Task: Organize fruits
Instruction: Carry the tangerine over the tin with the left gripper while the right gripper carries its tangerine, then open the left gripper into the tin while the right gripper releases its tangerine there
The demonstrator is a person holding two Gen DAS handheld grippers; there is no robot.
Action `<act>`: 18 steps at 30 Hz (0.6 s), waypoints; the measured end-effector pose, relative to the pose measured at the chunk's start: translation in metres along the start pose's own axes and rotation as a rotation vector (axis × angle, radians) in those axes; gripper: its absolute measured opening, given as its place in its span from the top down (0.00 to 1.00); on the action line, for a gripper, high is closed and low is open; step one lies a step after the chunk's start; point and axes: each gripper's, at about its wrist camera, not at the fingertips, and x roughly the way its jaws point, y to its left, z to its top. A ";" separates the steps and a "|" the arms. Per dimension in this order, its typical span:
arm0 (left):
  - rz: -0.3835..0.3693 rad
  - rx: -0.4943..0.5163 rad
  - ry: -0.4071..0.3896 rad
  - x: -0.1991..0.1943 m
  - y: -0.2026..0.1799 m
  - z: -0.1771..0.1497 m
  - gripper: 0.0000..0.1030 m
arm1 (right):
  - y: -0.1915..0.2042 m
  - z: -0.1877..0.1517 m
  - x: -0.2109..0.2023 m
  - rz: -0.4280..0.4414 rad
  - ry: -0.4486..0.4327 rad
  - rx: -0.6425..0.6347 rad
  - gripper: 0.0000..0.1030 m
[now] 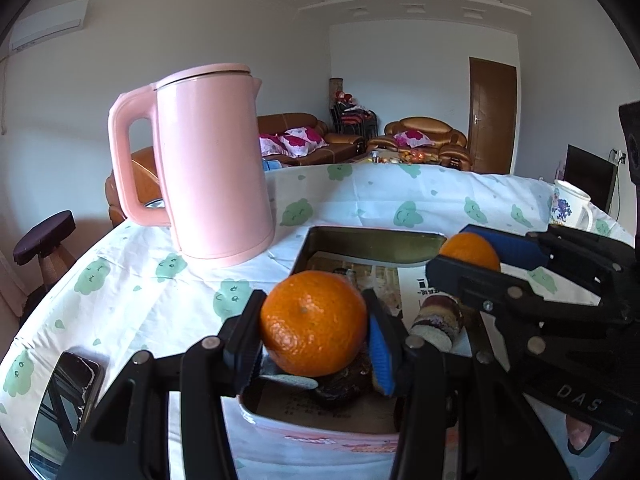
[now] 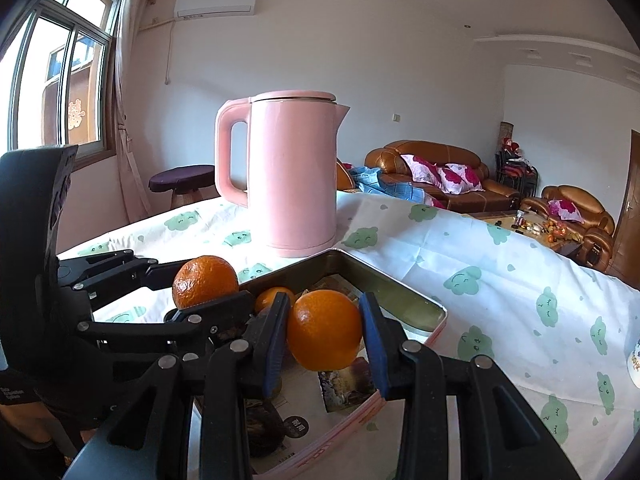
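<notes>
1. Orange point(image 1: 314, 324) clamped in left tongs point(image 1: 316, 330), pads pressing both sides; held above the near end of the tin tray point(image 1: 372, 242)
2. 2nd orange point(image 2: 324, 330) clamped in right tongs point(image 2: 325, 336), also over the tray; same fruit shows in left view behind the other tongs' finger
3. 3rd orange point(image 2: 274, 298) sits inside the tray, partly hidden behind the right tongs' left finger
4. Tray on bench w/ white cloth point(image 2: 500, 280), green cloud print; holds printed paper + dark wrapped snacks point(image 1: 438, 322)
5. Pink kettle point(image 1: 212, 164) upright just beyond tray's left corner; mug point(image 1: 570, 206) far right; phone point(image 1: 66, 404) near left edge
</notes>
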 end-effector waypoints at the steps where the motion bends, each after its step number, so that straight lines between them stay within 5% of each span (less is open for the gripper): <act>1: -0.003 -0.006 0.004 0.000 0.001 0.000 0.53 | 0.001 -0.001 0.002 0.002 0.008 0.001 0.63; 18: -0.006 0.025 0.019 0.002 0.001 -0.001 0.50 | -0.010 -0.014 0.026 0.111 0.146 0.077 0.61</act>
